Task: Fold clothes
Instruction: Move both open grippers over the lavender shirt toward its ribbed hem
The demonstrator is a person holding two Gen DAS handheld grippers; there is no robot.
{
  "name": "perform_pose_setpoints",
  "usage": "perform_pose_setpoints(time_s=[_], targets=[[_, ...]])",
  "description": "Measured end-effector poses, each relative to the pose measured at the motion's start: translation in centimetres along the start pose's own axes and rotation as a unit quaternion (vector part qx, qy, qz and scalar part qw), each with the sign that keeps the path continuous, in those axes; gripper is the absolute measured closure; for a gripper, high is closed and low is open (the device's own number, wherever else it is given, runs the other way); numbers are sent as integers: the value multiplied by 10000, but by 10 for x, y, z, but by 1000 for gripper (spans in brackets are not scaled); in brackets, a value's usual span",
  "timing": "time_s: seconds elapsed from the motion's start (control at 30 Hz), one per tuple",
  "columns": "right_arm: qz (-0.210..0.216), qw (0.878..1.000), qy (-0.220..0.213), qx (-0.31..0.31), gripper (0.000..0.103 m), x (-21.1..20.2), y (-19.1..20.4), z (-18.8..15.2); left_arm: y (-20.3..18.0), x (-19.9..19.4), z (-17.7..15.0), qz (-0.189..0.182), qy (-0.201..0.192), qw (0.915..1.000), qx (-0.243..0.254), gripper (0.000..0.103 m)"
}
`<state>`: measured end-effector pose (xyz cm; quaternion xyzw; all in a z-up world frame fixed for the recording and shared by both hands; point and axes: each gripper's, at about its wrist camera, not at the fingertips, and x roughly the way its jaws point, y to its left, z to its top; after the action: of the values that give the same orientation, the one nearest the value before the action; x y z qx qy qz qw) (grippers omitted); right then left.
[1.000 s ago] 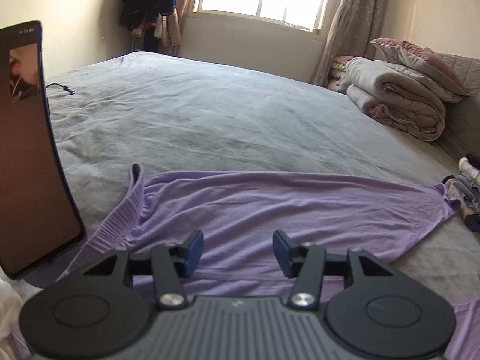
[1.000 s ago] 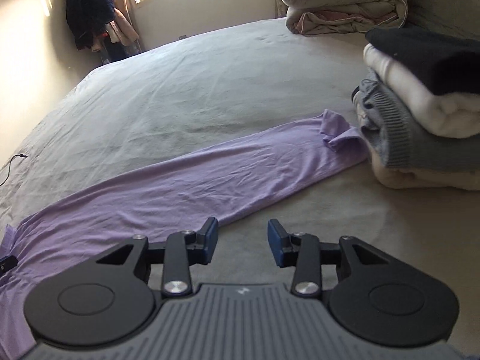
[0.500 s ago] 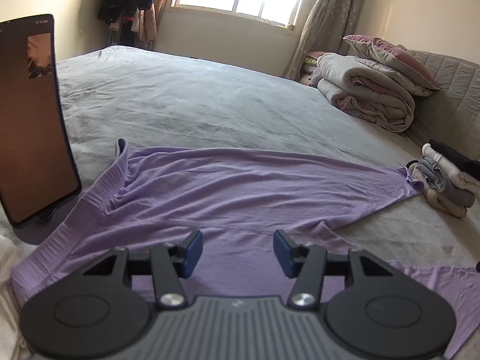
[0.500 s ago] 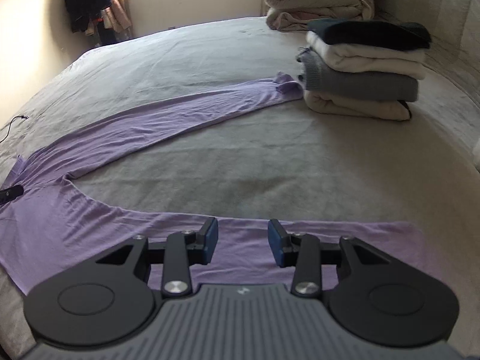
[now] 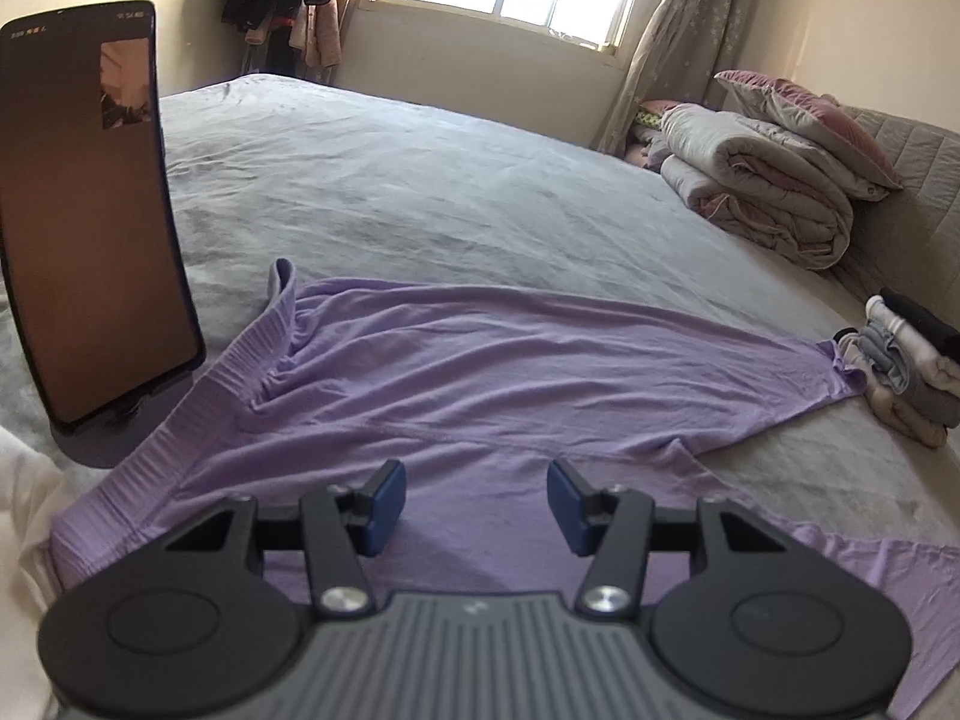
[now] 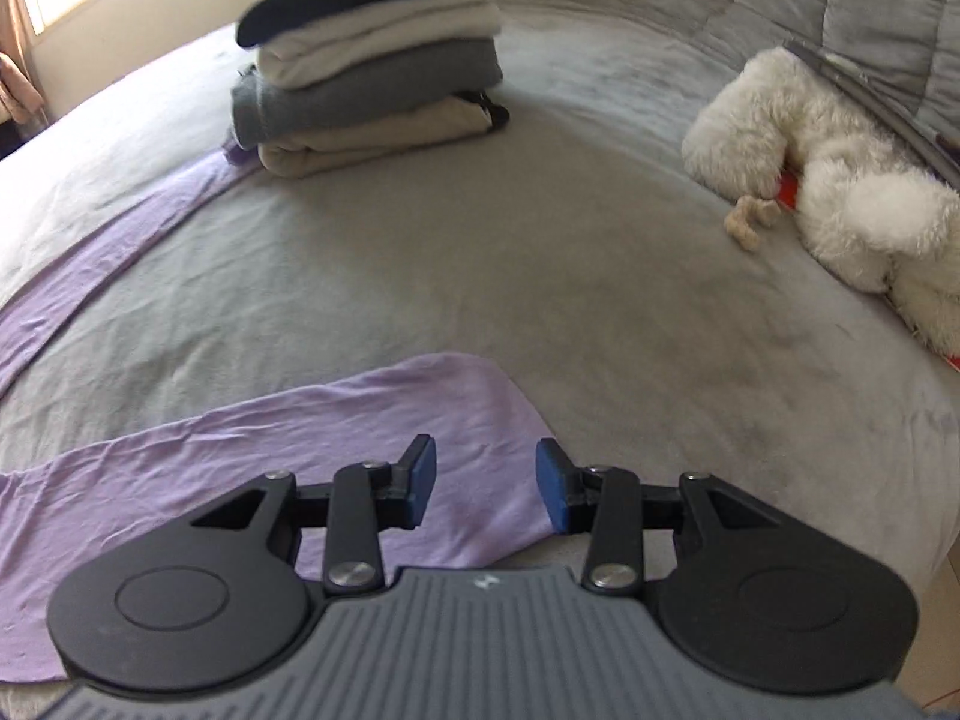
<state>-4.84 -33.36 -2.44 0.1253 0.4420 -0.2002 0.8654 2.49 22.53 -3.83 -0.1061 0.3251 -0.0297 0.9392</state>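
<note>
We see a lilac long-sleeved knit top (image 5: 480, 378) spread flat on the grey bed sheet (image 5: 420, 192), its ribbed hem band running along the left edge and curling up at the far corner, with soft creases across the body and a stitched seam crossing the middle. One long sleeve stretches to the right, its cuff touching the foot of a stack of folded clothes in black, cream and grey (image 6: 372, 66); the other sleeve lies nearer, its rounded end on the sheet. Our left gripper (image 5: 474, 507) hovers over the near part of the body, blue pads spread with nothing between them. Our right gripper (image 6: 485, 483) hangs over the near sleeve end, jaws likewise apart and empty. A dark phone on a stand (image 5: 90, 210) stands upright just left of the hem. A rolled grey and pink quilt (image 5: 762, 186) sits far right, and a fluffy white plush toy (image 6: 828, 180) lies on the right.
</note>
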Motion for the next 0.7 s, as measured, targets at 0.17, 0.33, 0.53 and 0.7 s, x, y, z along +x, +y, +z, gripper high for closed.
perform_pose_setpoints(time_s=[0.17,0.33,0.53,0.7], targets=[[245,9983,-213,-494,61,-12,28,12,7,-4,4,111,1,9996,-252,50],[766,9917,-350,-970,59,-21,80,31,6,-14,18,-6,-226,9980,-582,50],[1485,9759,-410,-1544,55,-23,157,52,-1,-15,29,71,-313,9963,-793,51],[1985,9603,-343,-1928,54,-15,222,61,-6,-8,32,457,-84,9964,-708,51]])
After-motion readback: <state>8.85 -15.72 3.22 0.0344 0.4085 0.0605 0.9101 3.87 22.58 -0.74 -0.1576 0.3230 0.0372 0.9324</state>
